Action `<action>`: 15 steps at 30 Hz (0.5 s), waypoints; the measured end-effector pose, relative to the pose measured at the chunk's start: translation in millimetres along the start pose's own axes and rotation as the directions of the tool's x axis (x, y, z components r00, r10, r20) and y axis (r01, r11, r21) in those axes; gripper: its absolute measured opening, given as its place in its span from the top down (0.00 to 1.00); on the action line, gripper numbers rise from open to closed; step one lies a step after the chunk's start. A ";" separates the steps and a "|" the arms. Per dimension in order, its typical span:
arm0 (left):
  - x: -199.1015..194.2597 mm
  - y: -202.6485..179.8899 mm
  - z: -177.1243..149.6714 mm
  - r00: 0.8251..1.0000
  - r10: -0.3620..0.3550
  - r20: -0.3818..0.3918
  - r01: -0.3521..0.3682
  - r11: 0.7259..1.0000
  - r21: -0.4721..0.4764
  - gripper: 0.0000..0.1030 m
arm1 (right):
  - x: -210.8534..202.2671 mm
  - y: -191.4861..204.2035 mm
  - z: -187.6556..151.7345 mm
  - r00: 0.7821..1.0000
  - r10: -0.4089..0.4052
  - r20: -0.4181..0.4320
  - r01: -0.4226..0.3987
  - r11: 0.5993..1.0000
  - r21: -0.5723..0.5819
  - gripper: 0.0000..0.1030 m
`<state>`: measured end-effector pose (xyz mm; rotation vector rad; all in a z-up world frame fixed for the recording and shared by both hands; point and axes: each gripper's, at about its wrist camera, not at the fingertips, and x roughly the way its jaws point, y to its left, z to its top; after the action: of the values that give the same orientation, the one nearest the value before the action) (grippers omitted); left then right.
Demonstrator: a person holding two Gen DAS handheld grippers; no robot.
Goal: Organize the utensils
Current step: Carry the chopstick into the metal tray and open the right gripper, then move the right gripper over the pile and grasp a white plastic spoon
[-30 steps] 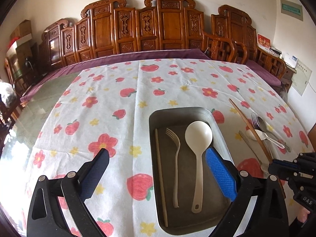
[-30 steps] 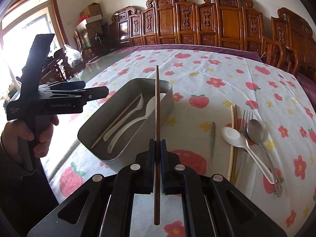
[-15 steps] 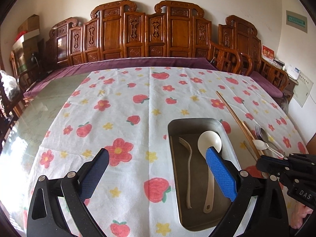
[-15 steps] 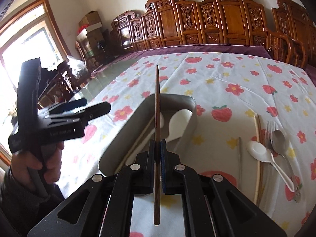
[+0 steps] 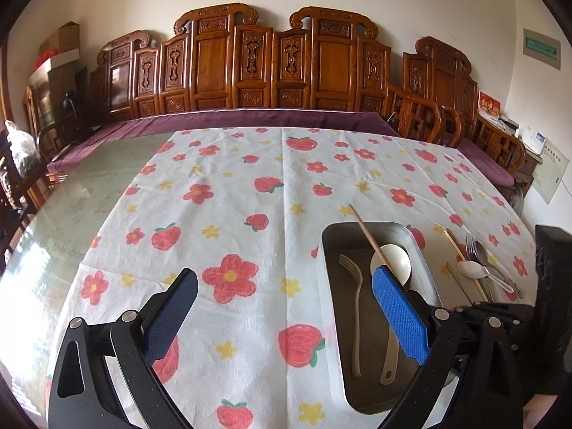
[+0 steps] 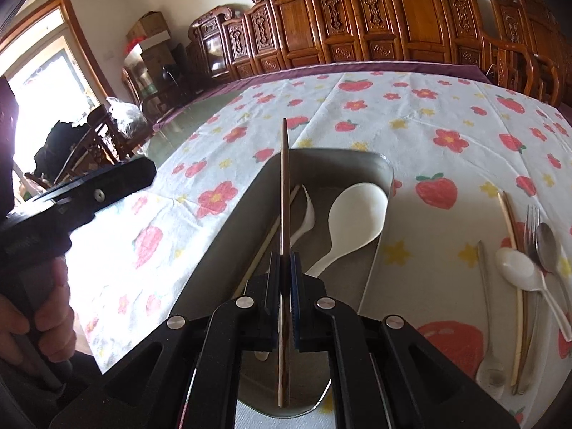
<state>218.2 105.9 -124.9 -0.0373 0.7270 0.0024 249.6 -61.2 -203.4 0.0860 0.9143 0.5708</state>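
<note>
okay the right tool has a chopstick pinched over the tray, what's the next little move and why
Probably lower the right tool and release. Its dark chopstick hangs above the metal tray, roughly alongside the pale chopstick lying inside by the white fork and spoon.

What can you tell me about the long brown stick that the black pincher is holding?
It is a thin, dark brown chopstick, wood by the look of it, straight and plain. The right gripper pinches it between its shut fingers partway along, so a short end sticks out behind. Its long end points forward over the grey metal tray. Only the gripper seems to touch it; whether it rests on anything in the tray is unclear.
</note>
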 end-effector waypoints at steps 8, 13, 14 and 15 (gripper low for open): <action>-1.7 -2.6 0.2 1.000 -0.008 0.005 0.008 1.000 -0.004 0.08 | -6.5 -5.1 0.6 0.999 0.024 0.048 -0.024 1.000 -0.001 0.90; -3.3 -12.9 0.9 1.000 -0.025 0.008 0.025 1.000 0.005 0.08 | -35.6 -18.0 -0.9 0.995 0.000 0.095 0.004 0.999 -0.047 0.90; -3.5 -16.7 1.0 1.000 -0.029 0.008 0.029 1.000 0.011 0.08 | -41.3 -21.7 -1.3 0.995 -0.012 0.102 0.018 0.998 -0.055 0.90; -3.7 -19.4 1.0 0.999 -0.032 0.008 0.032 0.999 0.017 0.08 | -49.5 -27.3 -1.7 0.993 -0.025 0.111 0.032 0.998 -0.060 0.90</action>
<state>216.5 86.6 -121.0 -0.0330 0.7182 -0.0341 236.6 -109.5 -176.9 0.0478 0.7886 0.5617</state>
